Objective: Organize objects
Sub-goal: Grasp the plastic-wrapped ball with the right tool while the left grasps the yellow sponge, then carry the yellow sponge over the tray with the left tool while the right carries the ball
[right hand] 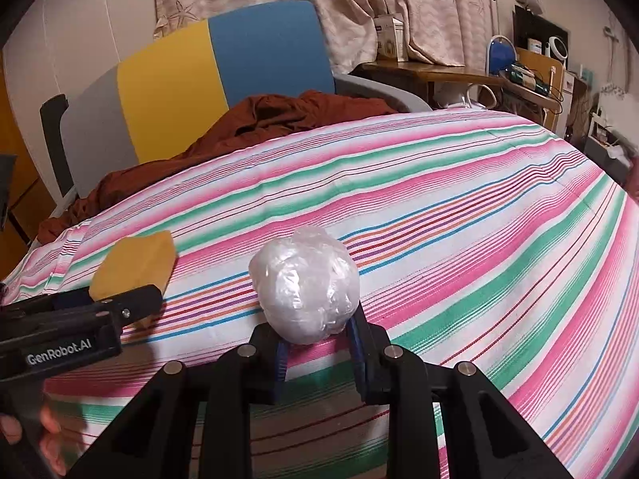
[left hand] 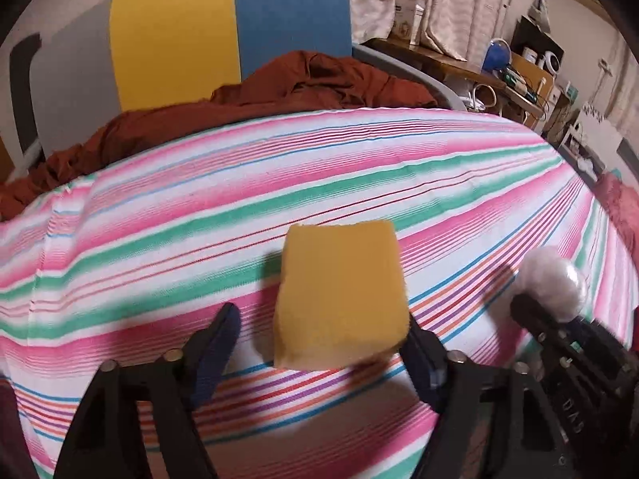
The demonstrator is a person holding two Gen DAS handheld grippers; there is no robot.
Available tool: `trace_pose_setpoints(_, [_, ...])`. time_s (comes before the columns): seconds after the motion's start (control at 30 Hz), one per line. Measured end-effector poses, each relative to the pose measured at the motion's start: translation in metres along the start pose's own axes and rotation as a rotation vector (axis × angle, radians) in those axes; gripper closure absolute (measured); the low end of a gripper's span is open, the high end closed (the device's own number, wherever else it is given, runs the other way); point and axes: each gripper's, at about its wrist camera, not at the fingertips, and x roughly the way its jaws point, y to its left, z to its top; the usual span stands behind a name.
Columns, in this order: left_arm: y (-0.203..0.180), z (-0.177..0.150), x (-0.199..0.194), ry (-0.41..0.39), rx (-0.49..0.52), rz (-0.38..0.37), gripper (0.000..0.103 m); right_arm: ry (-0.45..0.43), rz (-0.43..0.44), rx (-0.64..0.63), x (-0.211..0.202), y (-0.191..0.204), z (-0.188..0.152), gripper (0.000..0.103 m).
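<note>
Across the bed lay a striped bedspread (right hand: 439, 207) in pink, green and white bands, and everything else is placed from it. Beyond its far edge sat one rumpled rust-brown cloth (right hand: 279, 119), and behind that one headboard (right hand: 223, 56) in grey, yellow and blue panels. Past the bedspread's far right corner stood one wooden desk (right hand: 439, 72) crowded with small items, with patterned curtains (right hand: 359, 0) hanging behind it.

Two loose things were in play. One yellow sponge (left hand: 339, 299) hovered just above the near part of the bedspread, blurred, between the fingers of the left gripper (left hand: 323, 339); its right side met the right finger while a clear gap separated it from the left finger, so the gripper stood spread wide and whether it truly held the sponge cannot be told. One crumpled ball of clear plastic wrap (right hand: 307, 287) sat just to the right of the sponge, above the bedspread's near edge, pinched at its base between both fingers of the right gripper (right hand: 319, 339).
</note>
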Motion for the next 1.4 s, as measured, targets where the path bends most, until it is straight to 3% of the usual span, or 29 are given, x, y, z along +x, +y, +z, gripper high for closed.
trace_pose_setpoints(0.1, [-0.002,-0.006,-0.004,-0.031,0.036,-0.031,0.046,-0.004,-0.012,-0.02,-0.001,0.004,-0.001,0.076])
trace_pose_setpoints(0.17, [-0.003,-0.009,-0.007,-0.038,0.04,-0.037,0.048,-0.01,-0.015,-0.027,-0.001,0.005,0.0,0.076])
trace_pose_setpoints(0.4, [0.019,-0.028,-0.023,-0.073,-0.06,-0.075,0.05,-0.053,-0.03,-0.055,-0.01,0.011,-0.001,0.076])
trace_pose_setpoints(0.8, [0.041,-0.073,-0.062,-0.089,-0.119,-0.068,0.05,-0.121,-0.046,-0.213,-0.035,0.044,-0.012,0.076])
trace_pose_setpoints(0.93, [0.054,-0.093,-0.09,-0.126,-0.17,-0.074,0.05,-0.125,-0.03,-0.215,-0.046,0.048,-0.022,0.076])
trace_pose_setpoints(1.13, [0.062,-0.123,-0.142,-0.203,-0.151,-0.066,0.05,-0.128,-0.016,-0.22,-0.061,0.055,-0.038,0.076])
trace_pose_setpoints(1.4, [0.075,-0.16,-0.188,-0.242,-0.159,-0.078,0.05,-0.128,-0.004,-0.303,-0.081,0.08,-0.055,0.076])
